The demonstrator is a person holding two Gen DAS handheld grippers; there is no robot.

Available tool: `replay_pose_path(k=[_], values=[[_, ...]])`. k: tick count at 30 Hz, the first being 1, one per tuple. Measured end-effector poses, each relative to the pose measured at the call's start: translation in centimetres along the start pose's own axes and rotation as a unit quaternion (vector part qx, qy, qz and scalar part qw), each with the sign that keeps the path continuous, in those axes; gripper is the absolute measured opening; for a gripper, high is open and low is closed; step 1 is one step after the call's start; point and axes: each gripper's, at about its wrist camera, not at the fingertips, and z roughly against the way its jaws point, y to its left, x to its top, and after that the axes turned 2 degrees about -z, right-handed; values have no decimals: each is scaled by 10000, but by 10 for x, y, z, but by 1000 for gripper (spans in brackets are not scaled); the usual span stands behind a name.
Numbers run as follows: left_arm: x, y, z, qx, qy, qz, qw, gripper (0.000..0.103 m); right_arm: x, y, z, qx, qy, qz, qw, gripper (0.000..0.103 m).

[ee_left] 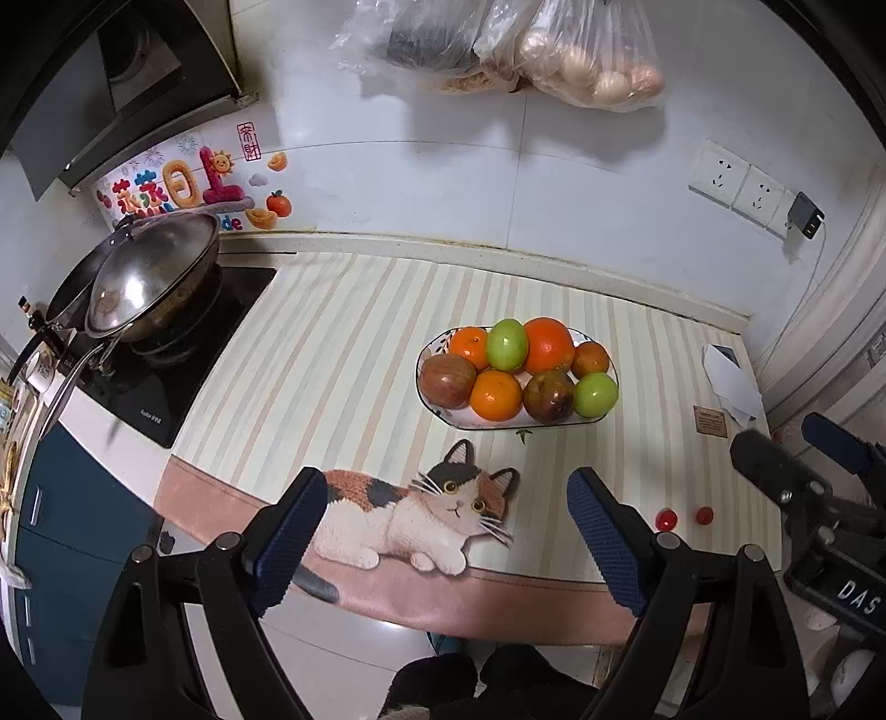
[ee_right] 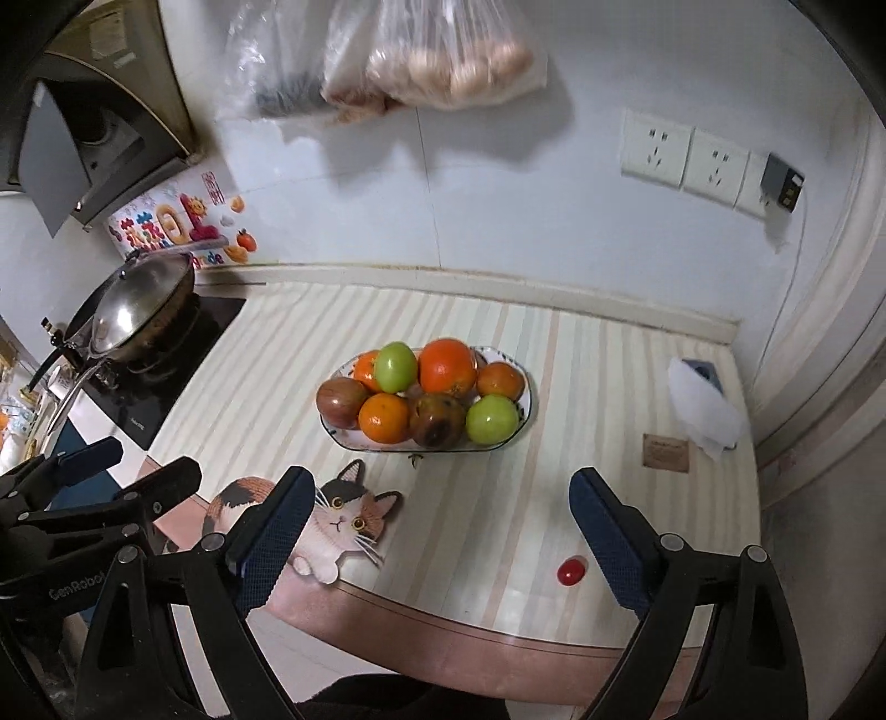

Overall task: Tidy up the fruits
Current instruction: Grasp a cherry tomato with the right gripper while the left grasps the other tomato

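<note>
A white bowl (ee_left: 437,412) on the striped mat holds several fruits: oranges (ee_left: 495,394), green ones (ee_left: 506,344) and brown-purple ones (ee_left: 447,381). The bowl also shows in the right wrist view (ee_right: 529,407). Two small red fruits (ee_left: 666,519) lie on the mat near the front right; one shows in the right wrist view (ee_right: 571,570). My left gripper (ee_left: 448,531) is open and empty, short of the bowl. My right gripper (ee_right: 437,531) is open and empty, near the front edge; it also shows at the right of the left wrist view (ee_left: 797,459).
A wok with a lid (ee_left: 149,277) sits on the stove at the left. Plastic bags (ee_left: 587,50) hang on the wall above. A white tissue (ee_right: 703,410) and a brown card (ee_right: 666,453) lie at the right. Wall sockets (ee_right: 686,155) are at the right back.
</note>
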Motion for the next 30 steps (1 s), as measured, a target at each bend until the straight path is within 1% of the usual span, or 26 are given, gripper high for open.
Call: replay_pose_path(k=[4,8,13,16,18,23,26,27,29,30], values=[[-5,-4,10,-9,-47,102,9999,89,-1,-2,18,45,-88,-3,10000,95],[-7,-9,13,33,-58,196,9998,89,-3,-7,25,202,-94,-31,9997,95],[-7,-21,7,144,-1,180,9997,89,-3,-19,17,395,-48,-145,9991,95],[-5,-31,-4,146,101,160,9997,89,-3,-37,8,489,40,-388,9980,95],[-1,-45,-17,111,208,70,9997,89,-4,-53,1,462,108,-551,9974,95],[5,-89,-57,37,505,-261,9984,89,-11,-116,-34,211,392,-1074,9932,95],[3,-126,-97,-61,863,-529,9948,89,-22,-154,-62,92,601,-1374,9886,95],[1,-138,-111,-36,968,-623,9934,89,-29,-170,-77,24,774,-1482,9859,95],[-4,-156,-136,-24,1199,-805,9895,89,-41,-191,-97,-9,918,-1596,9829,90],[-8,-166,-151,-37,1358,-882,9868,89,-48,-202,-109,-85,1021,-1639,9812,82]])
